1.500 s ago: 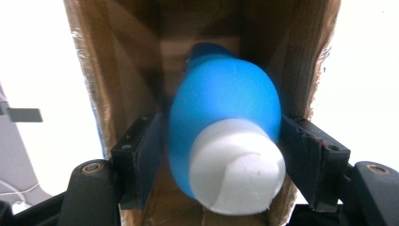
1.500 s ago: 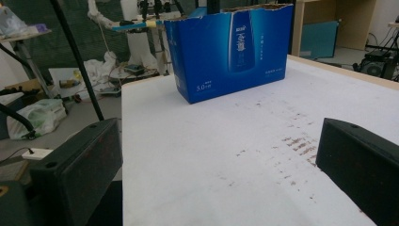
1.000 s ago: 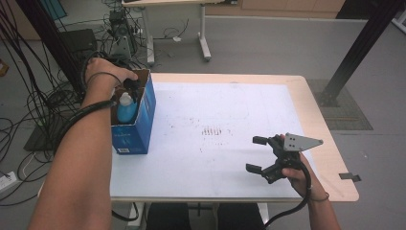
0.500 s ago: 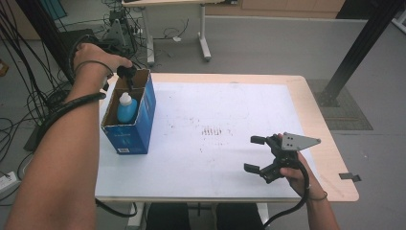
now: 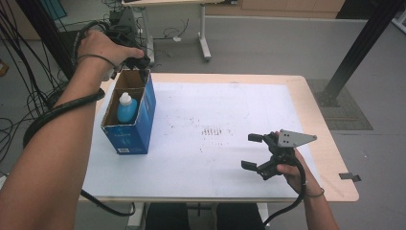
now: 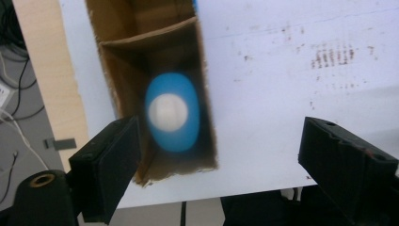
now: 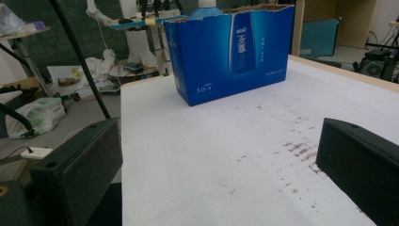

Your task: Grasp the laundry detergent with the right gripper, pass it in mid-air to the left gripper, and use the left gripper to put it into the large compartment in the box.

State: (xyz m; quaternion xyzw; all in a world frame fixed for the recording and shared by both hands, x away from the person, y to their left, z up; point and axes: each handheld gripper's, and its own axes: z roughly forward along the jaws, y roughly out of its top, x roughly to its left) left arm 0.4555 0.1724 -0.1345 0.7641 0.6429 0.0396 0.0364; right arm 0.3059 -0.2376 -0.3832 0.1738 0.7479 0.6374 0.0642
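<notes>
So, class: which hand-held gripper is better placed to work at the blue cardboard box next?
Probably the left hand-held gripper: it hovers open directly above the blue cardboard box. The right hand-held gripper sits across the table.

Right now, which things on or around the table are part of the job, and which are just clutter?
In the job:
- box, open-topped, on the table
- bottle standing in the box
- left claw above the box's far end, jaws just opened, empty

Lying about:
- right claw, open, idle
- cables on the floor
- far desk
</notes>
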